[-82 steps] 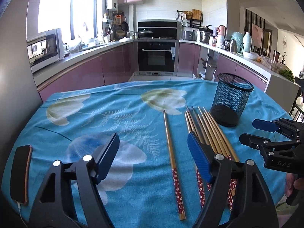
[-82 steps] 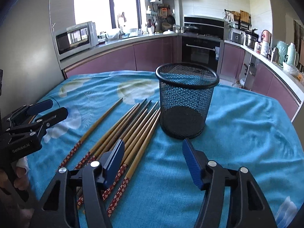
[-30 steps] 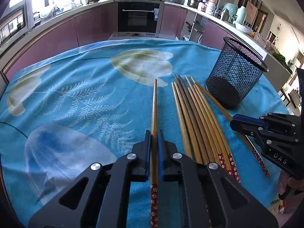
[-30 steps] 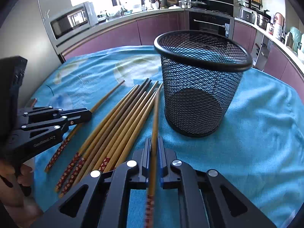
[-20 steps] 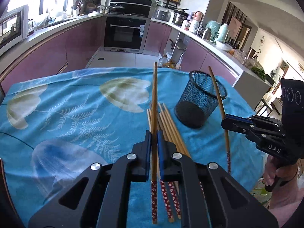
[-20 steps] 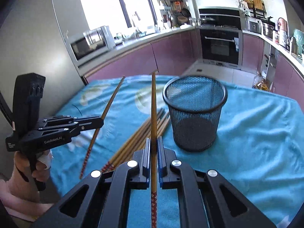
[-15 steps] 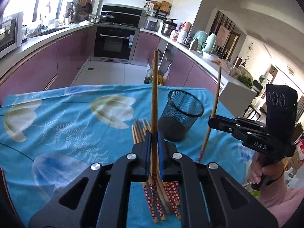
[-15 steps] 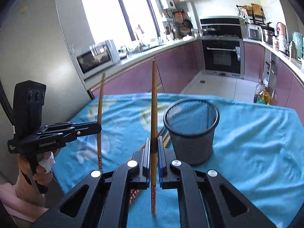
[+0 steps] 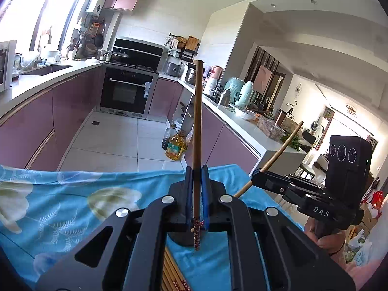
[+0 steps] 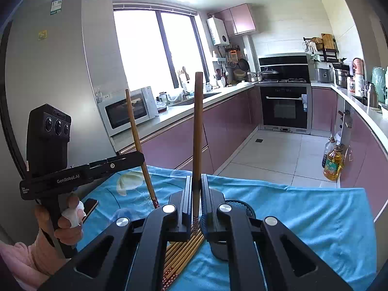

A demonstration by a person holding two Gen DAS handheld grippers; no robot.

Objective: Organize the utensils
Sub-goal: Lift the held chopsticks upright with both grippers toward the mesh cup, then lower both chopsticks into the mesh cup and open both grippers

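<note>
Left tongs (image 9: 196,194) clench one upright chopstick (image 9: 197,133); right tongs (image 10: 194,198) clench another chopstick (image 10: 197,131). Both are held above the remaining chopsticks (image 10: 184,249) and mesh cup (image 10: 238,206) on the desk (image 10: 315,220).

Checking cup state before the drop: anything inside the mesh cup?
Cannot tell. In the right wrist view only a sliver of the mesh cup rim shows behind the right gripper; its inside is covered.

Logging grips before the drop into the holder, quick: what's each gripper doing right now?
Left gripper: closed on one chopstick, held upright.
Right gripper: closed on another chopstick, also upright.
</note>
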